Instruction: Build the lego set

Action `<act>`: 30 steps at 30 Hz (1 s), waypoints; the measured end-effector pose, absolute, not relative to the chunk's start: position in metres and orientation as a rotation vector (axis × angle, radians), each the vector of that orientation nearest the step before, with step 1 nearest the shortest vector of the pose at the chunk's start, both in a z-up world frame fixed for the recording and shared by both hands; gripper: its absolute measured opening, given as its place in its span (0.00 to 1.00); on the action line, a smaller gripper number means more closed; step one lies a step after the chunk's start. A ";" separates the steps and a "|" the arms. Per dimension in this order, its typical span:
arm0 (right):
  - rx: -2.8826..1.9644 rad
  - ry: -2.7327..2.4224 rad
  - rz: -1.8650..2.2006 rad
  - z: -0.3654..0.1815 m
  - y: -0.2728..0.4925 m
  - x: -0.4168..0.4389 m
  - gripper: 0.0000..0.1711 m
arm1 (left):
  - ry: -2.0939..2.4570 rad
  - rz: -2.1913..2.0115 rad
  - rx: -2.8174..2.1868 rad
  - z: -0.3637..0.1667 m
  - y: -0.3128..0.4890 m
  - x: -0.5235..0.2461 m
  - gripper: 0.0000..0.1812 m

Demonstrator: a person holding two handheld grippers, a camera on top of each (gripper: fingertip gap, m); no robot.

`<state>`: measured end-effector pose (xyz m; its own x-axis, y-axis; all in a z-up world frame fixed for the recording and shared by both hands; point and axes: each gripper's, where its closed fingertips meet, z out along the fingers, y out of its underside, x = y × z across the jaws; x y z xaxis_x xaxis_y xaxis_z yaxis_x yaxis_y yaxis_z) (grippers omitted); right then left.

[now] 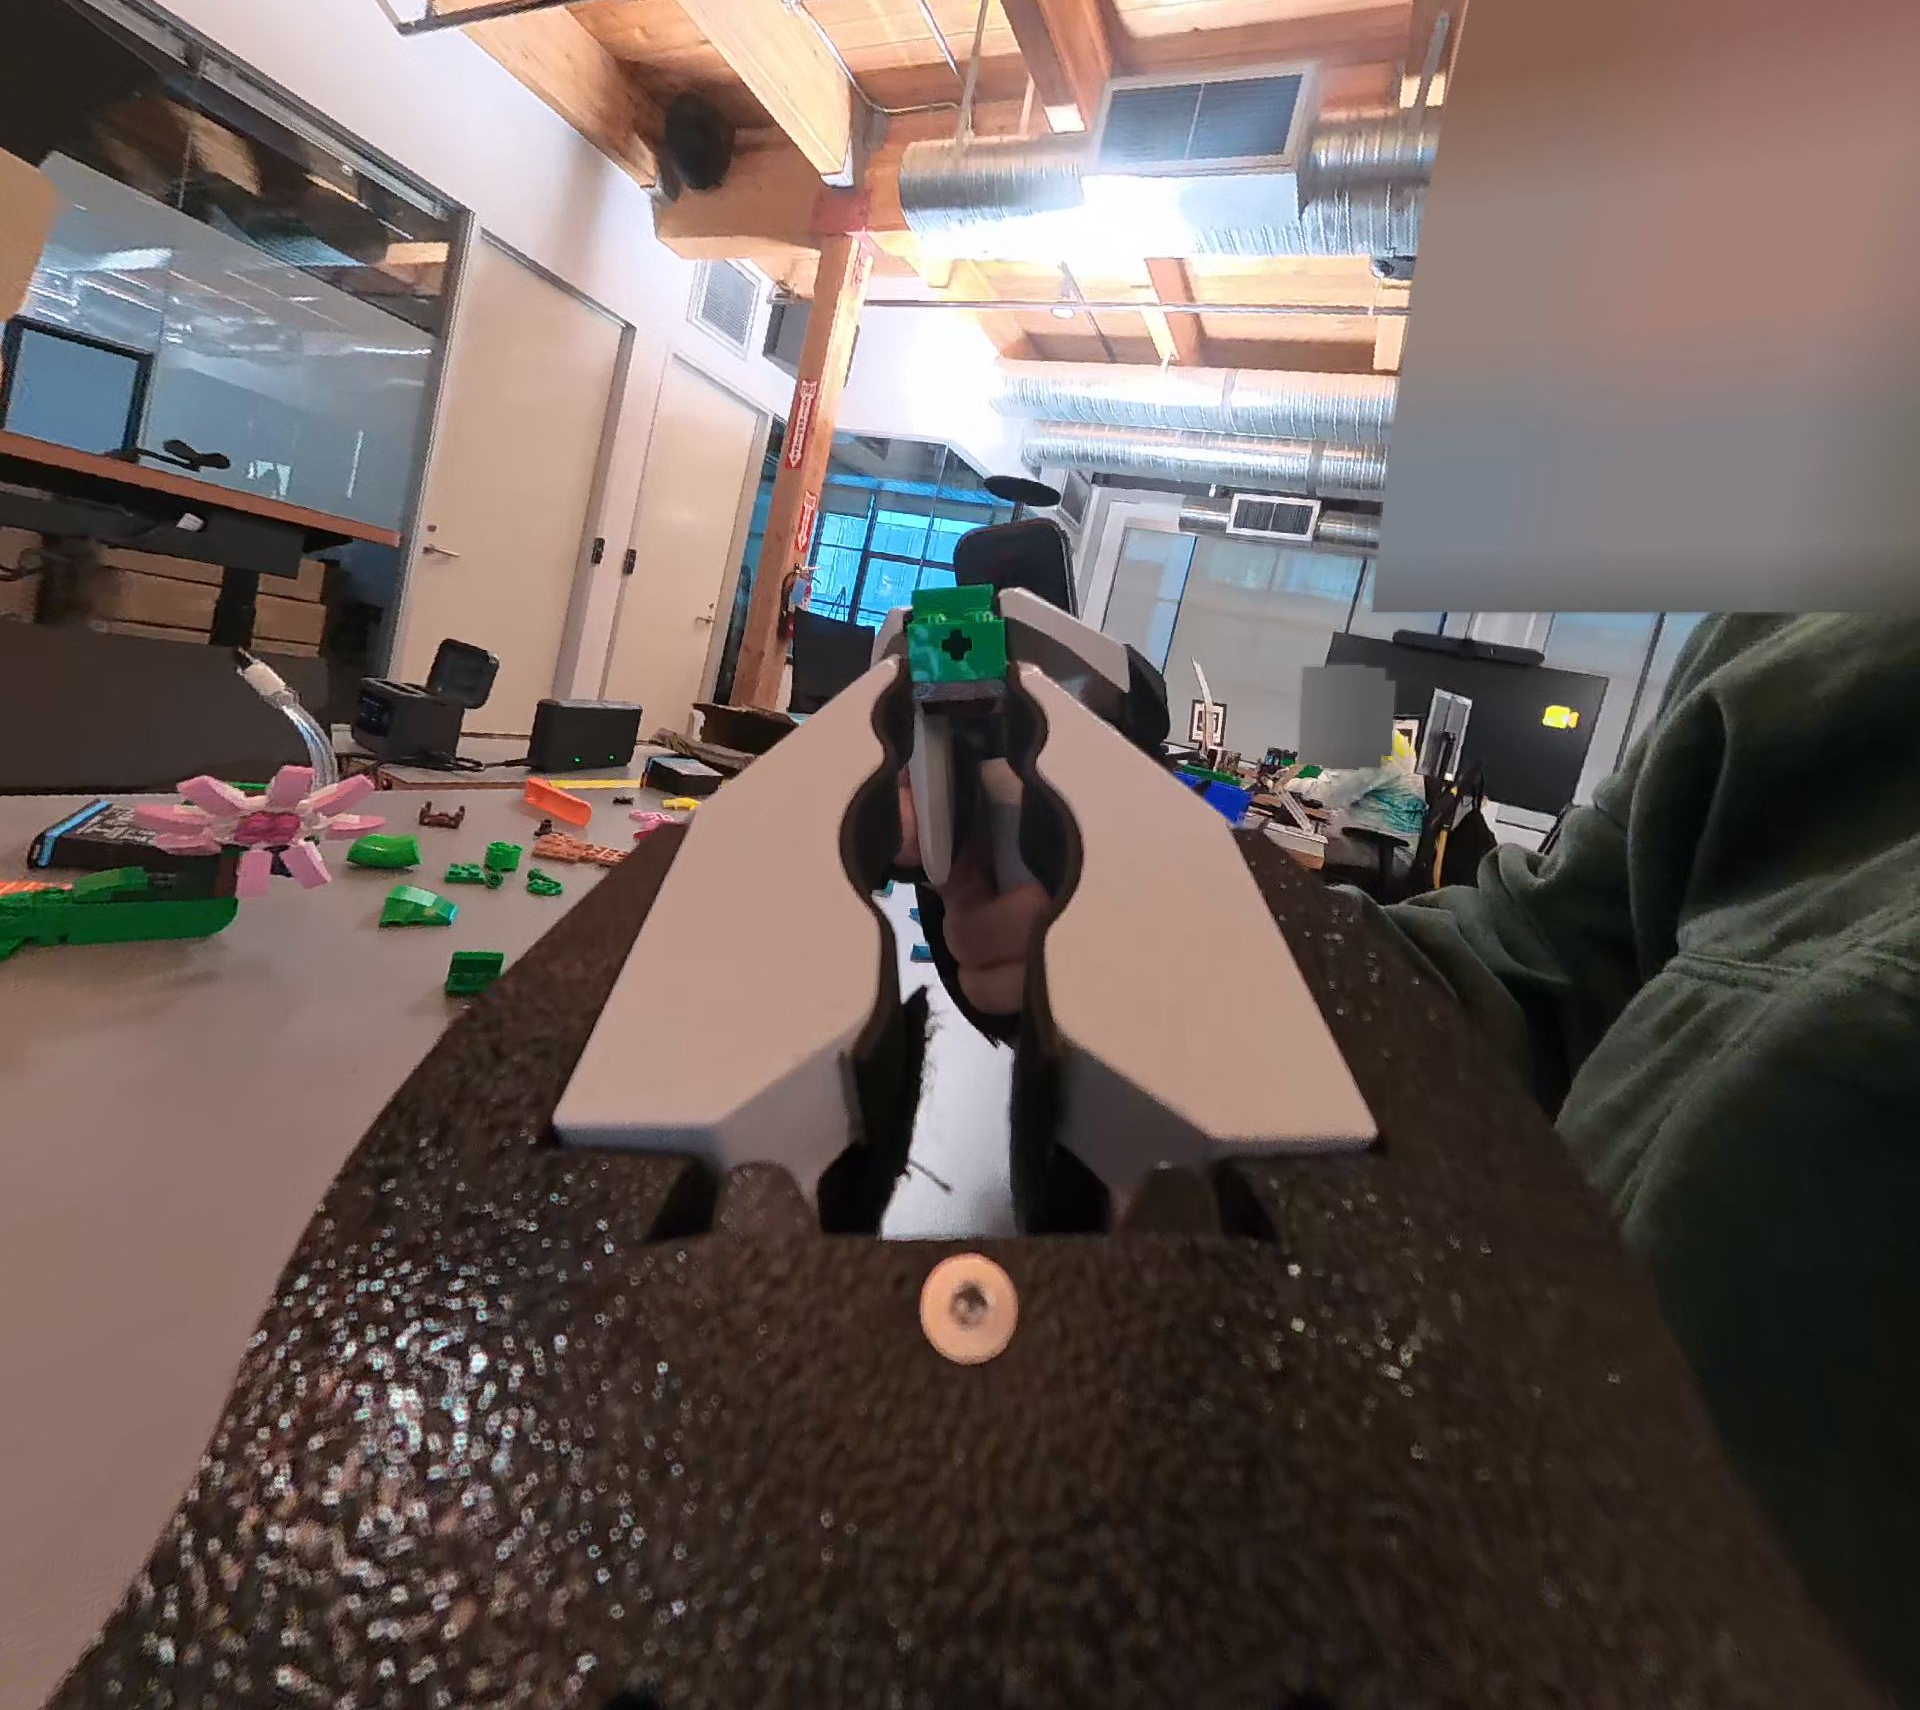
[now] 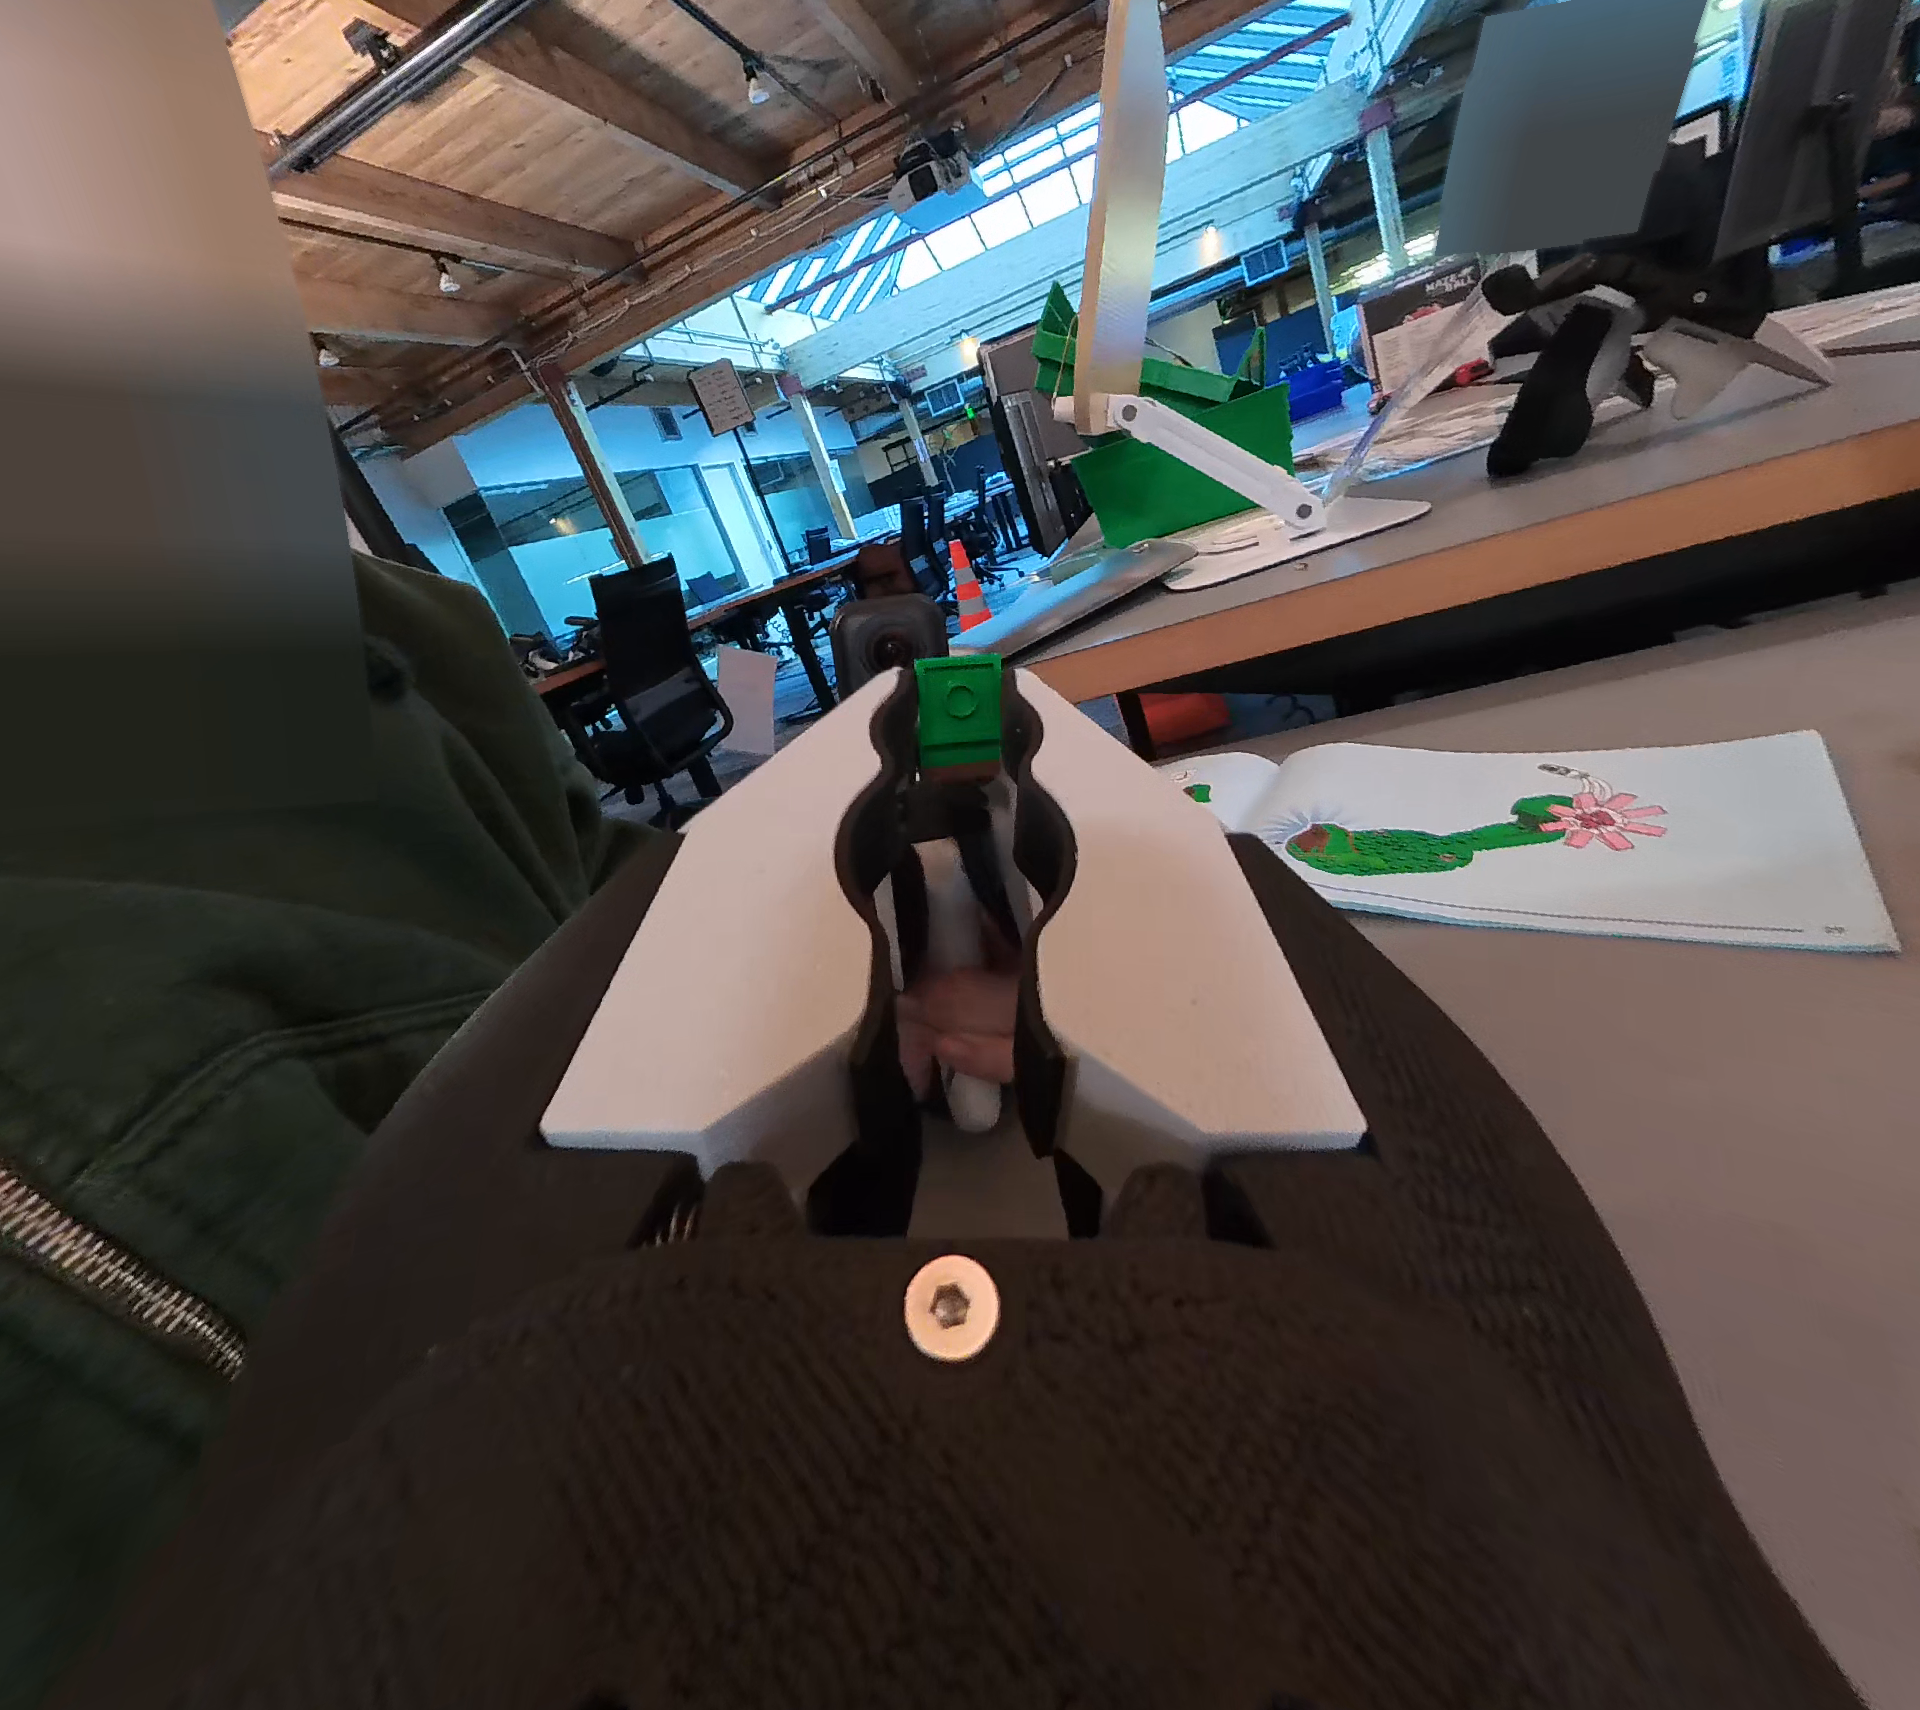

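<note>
Both grippers are raised above the table and point at each other. My left gripper (image 1: 958, 673) is shut on a small green brick piece (image 1: 956, 647) that has a cross-shaped hole and a dark plate under it. My right gripper (image 2: 958, 704) is shut on a green brick piece (image 2: 956, 713) with a brown plate under it. The two pieces meet between the tips; I cannot tell whether they are joined. The right gripper's white fingers (image 1: 1060, 637) show just behind the brick. A pink Lego flower (image 1: 260, 824) on a green stem (image 1: 104, 917) lies on the table at the left.
Loose green pieces (image 1: 416, 907), an orange separator tool (image 1: 558, 800) and black charger boxes (image 1: 582, 733) lie on the grey table (image 1: 260, 1141). An open instruction booklet (image 2: 1558, 839) lies at the right. A person's green sleeve (image 1: 1714, 933) is close by. A tablet stand (image 2: 1195, 455) is on the far desk. The tips of both grippers are at nearly the same place. From either gripper's tips it is about 25 centimetres to the pink Lego flower (image 1: 260, 824).
</note>
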<state>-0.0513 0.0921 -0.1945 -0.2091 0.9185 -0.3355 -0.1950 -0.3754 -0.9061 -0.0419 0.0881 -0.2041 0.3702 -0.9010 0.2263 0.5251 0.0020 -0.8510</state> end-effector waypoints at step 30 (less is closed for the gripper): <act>-1.266 -1.205 1.522 -0.202 0.086 -0.044 0.08 | 0.475 -1.182 -1.065 -0.205 0.084 -0.036 0.08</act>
